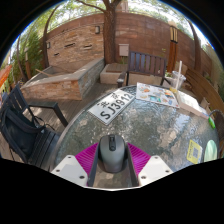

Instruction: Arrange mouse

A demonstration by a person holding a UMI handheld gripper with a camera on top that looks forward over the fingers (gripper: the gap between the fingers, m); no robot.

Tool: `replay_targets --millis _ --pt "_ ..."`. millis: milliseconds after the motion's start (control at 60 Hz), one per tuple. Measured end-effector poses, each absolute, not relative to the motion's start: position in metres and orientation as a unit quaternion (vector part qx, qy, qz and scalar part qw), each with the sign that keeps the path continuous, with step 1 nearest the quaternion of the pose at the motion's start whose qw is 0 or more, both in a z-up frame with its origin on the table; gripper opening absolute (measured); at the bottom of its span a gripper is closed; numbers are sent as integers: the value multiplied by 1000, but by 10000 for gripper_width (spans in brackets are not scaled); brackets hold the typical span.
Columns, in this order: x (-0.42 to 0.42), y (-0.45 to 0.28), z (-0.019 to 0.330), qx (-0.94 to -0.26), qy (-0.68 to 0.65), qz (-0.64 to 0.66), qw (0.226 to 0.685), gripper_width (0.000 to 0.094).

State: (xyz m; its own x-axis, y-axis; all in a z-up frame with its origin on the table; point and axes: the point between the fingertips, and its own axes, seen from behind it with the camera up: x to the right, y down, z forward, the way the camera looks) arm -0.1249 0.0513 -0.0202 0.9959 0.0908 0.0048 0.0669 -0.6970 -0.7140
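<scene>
Brick wall (85, 40) far back. Glass table (150, 125) ahead, round, see-through. Wood chair (146, 68) behind table. Black chair (25, 130) at left side. License plate (110, 105) flat on table, beyond fingers. Papers (160, 95) near far rim. Gripper (112, 160) low over table, fingers clenched on mouse (112, 152); grey mouse sits between pink pads (86, 157).

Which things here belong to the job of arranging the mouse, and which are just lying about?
Part of the job:
- mouse, between the fingers
- gripper, pads against the mouse's sides

Just lying about:
- licence plate, on the glass table beyond the mouse
- papers
- cup
- black chair beside the table
</scene>
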Motion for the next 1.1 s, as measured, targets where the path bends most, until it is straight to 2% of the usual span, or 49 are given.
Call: replay_targets --millis 183,267,350,433,533,583,633,667,717,800,850,867,950,1000,1100 --pt "-125 49 -19 -922 -48 10 384 369" --pt "-133 47 -4 -920 -42 39 389 353" --pt "-131 45 48 -900 -49 56 429 353" --pt "-114 42 127 -871 -40 85 482 354" --pt "-49 33 222 -829 -24 85 553 350" --pt "-2 23 255 -814 -10 77 575 349" --pt "47 20 260 -813 9 60 578 348" --pt "86 14 258 -817 19 44 575 349" --pt "141 3 235 -827 36 19 561 348" --pt "219 -15 172 -856 63 -8 513 348" --pt "254 -28 124 -877 66 -29 476 348" --pt "267 -38 96 -882 64 -36 466 349" --pt "306 -58 48 -904 60 -55 420 354" --pt "317 -71 13 -914 62 -57 398 390" --pt "322 -84 -14 -924 61 -30 375 499"
